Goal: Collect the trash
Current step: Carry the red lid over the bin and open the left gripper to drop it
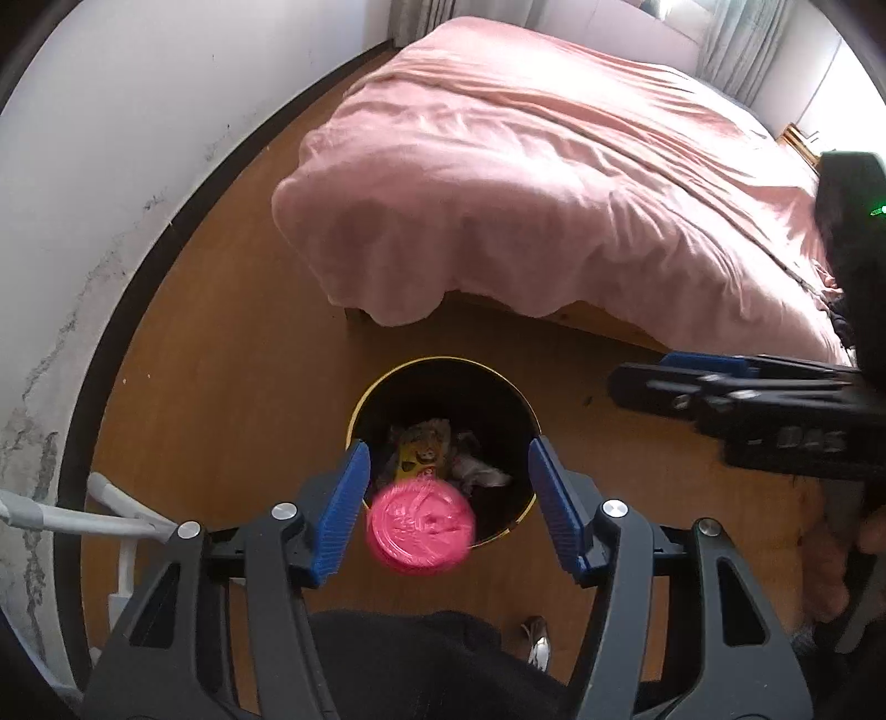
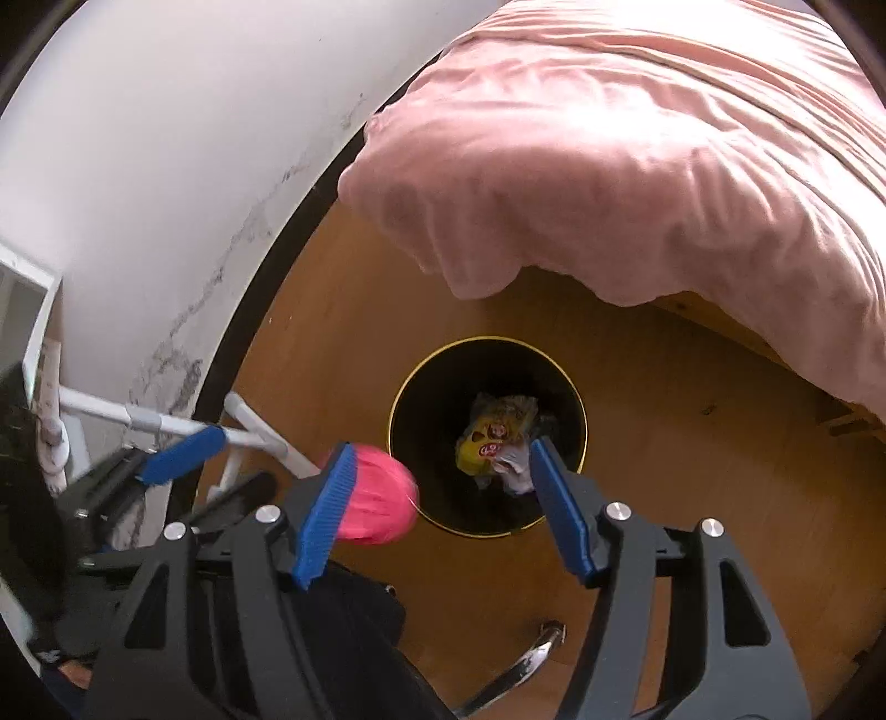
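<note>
Left tongs [image 1: 446, 507] apart; pink lid [image 1: 421, 525] falling toward bin [image 1: 387, 382]. Right tongs [image 2: 437, 501] apart. Keep both centred over the bin opening.

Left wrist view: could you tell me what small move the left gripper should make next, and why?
Probably just back the left gripper away: its jaws stand wide open, and the pink disc appears loose between them, over the near rim of the bin.

A home bedroom: a bed [image 1: 554, 183] under a rumpled pink duvet, curtains [image 1: 742, 39] behind it, wooden floor [image 1: 221, 360], scuffed white wall [image 1: 83, 194].
</note>
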`<control>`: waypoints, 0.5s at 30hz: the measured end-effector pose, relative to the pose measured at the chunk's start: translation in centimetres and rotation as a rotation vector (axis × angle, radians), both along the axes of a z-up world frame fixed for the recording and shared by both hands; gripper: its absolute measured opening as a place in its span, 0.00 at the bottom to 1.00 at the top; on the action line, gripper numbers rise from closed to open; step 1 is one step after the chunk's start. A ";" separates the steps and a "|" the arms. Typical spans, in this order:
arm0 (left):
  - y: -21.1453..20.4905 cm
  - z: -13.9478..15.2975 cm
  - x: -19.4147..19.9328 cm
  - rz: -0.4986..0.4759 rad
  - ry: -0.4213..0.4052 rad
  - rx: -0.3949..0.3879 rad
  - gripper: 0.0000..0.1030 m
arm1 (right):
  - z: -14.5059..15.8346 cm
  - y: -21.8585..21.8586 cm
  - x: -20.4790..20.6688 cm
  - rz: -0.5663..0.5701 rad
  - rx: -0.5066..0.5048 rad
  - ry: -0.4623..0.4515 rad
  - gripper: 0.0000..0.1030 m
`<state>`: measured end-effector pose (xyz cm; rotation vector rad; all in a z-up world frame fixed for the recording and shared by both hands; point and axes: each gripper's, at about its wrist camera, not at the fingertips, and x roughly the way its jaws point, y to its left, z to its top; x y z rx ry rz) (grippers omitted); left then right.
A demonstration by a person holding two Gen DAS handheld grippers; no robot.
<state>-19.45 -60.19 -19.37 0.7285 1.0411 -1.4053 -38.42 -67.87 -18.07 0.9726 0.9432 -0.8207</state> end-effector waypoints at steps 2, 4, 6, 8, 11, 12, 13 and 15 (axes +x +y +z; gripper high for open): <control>-0.4 -0.5 0.1 0.014 -0.002 0.005 0.59 | 0.1 -0.3 -0.5 -0.023 -0.003 -0.011 0.62; -0.3 -0.7 0.2 0.026 0.004 0.008 0.69 | 0.2 -0.6 -0.8 -0.030 -0.002 -0.018 0.64; -0.1 -0.5 0.3 0.035 0.006 0.003 0.79 | 0.1 -0.7 -1.0 -0.030 -0.001 -0.015 0.66; 0.1 0.0 0.3 0.034 0.004 -0.008 0.84 | 0.2 -0.7 -1.0 -0.028 -0.003 -0.017 0.67; 0.9 1.5 0.4 0.042 -0.007 -0.038 0.88 | 0.7 -0.4 -0.9 -0.026 -0.034 -0.005 0.76; 1.2 2.0 0.5 0.045 -0.008 -0.045 0.89 | 0.9 -0.2 -0.8 -0.023 -0.049 0.002 0.77; 1.7 2.6 0.5 0.051 -0.011 -0.054 0.89 | 1.2 -0.1 -0.7 -0.018 -0.063 0.009 0.77; 3.0 4.3 0.7 0.062 -0.020 -0.070 0.89 | 2.1 0.4 -0.3 -0.001 -0.109 0.036 0.77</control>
